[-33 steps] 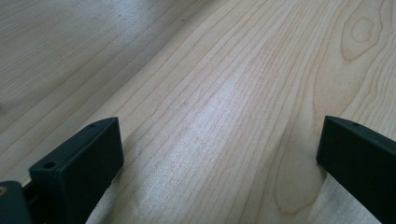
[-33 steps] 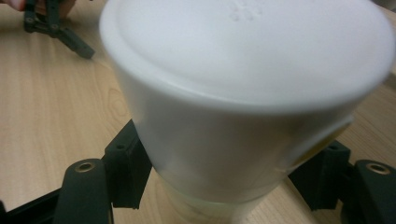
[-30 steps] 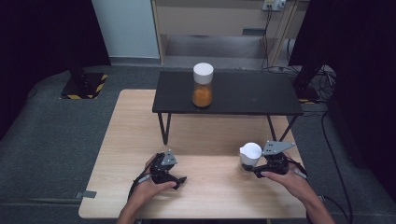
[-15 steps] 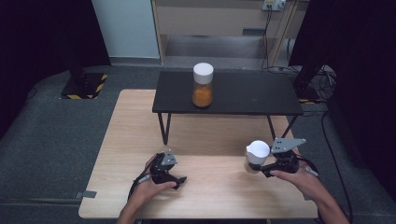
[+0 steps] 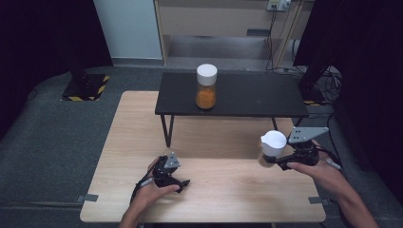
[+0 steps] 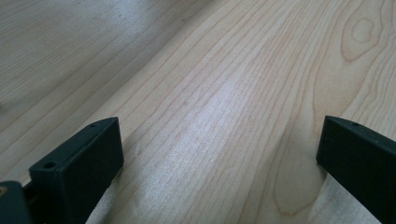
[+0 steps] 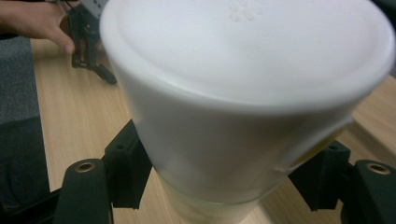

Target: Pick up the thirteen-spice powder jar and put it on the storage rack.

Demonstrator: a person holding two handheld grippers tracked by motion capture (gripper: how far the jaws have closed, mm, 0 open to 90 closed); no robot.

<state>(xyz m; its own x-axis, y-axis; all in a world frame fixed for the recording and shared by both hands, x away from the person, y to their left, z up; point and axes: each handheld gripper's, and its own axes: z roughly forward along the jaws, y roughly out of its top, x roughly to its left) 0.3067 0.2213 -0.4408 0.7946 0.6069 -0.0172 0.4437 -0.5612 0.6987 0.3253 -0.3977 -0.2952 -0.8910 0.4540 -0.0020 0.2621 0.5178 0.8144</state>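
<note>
Right gripper (image 5: 272, 160): clamped on 1 white-capped jar (image 5: 273, 146), jaws pressing just below the cap, as the right gripper view (image 7: 233, 186) confirms.
Jar position: held clear above the right front part of the wooden bench (image 5: 223, 190), near its right edge.
Jar contents: cannot tell; the cap (image 7: 247, 51) hides the body.
Left gripper (image 5: 178, 183): jaws apart, nothing between them, resting low at the bench's front left.
Black shelf (image 5: 237, 97): stands across the rear of the bench and carries 1 orange-filled jar (image 5: 206, 87), also white-capped.
Risk 1: the grip sits high on the jar; a tilt or jolt could let it slip and drop onto the bench.
Risk 2: if carried toward the shelf, the held jar could strike the shelf's front edge or knock the orange-filled jar over.
</note>
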